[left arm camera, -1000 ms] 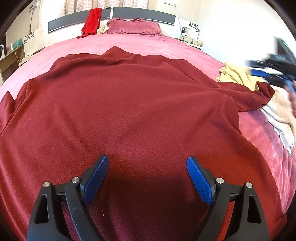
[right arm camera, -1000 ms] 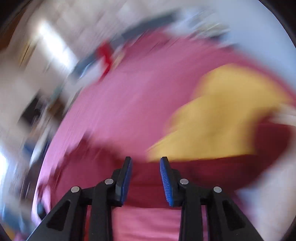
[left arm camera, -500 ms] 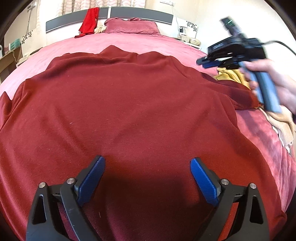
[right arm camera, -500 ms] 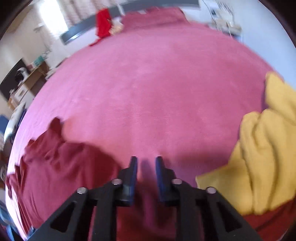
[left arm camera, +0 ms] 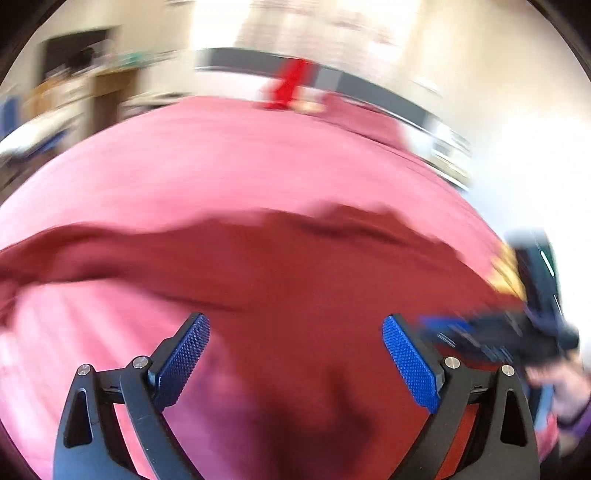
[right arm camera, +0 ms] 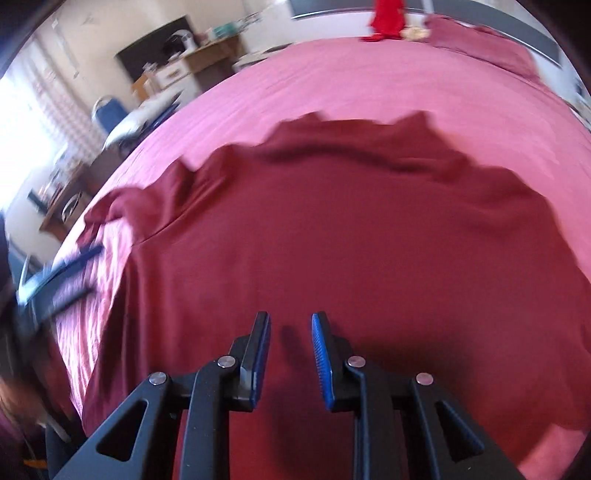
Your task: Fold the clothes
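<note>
A dark red garment lies spread flat on the pink bed cover, its left sleeve bunched near the bed's left side. My right gripper hovers over the near middle of the garment, jaws a narrow gap apart with nothing between them. In the blurred left wrist view the garment stretches across the frame. My left gripper stands wide open above its near left part, holding nothing. A hand holds the right gripper just to the right of it. The left gripper shows as a blur at the left.
A yellow garment lies at the bed's right side. A bright red cloth hangs on the headboard beside a pink pillow. A desk, a blue chair and shelves stand left of the bed.
The right gripper swept from the yellow garment across to the middle of the red garment, and its jaws narrowed. The left gripper swung left, bringing bare cover into view, and opened slightly wider.
</note>
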